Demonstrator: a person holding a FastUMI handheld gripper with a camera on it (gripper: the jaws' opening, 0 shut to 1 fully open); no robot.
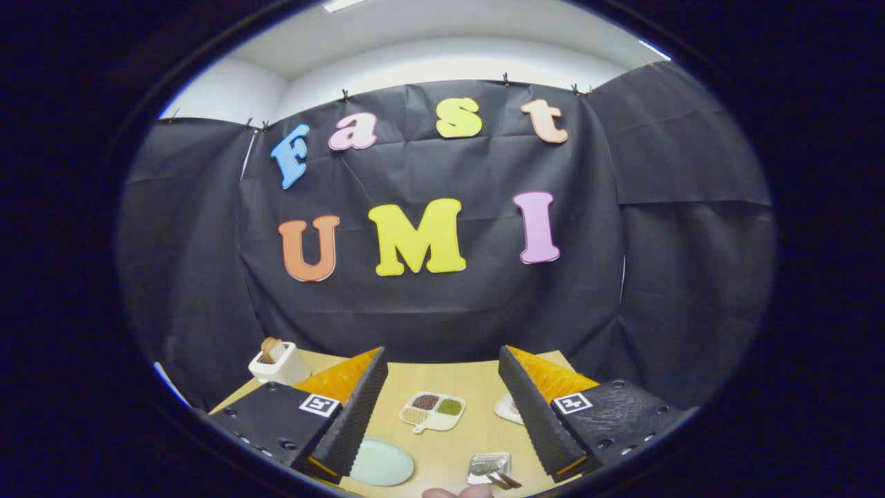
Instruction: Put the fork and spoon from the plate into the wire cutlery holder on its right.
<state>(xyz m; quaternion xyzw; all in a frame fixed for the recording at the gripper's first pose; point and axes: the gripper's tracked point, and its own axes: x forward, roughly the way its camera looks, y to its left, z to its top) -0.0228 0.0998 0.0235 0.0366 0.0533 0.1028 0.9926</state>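
Fingertip [456, 492]: a person's, at the near bench [449, 443] edge, just before the wire cutlery holder [489, 468].
Wire cutlery holder: between the claw's [449, 443] fingers, toward the right one; utensil handles poke out, slanting right and nearward; fork or spoon, cannot tell.
Plate [382, 462]: pale green, left of holder, beside left finger.
Claw: fingers wide apart, gripping nothing, raised above bench.
Sectioned dish [433, 411]: beyond holder.
Toaster [278, 362]: far left of holder.
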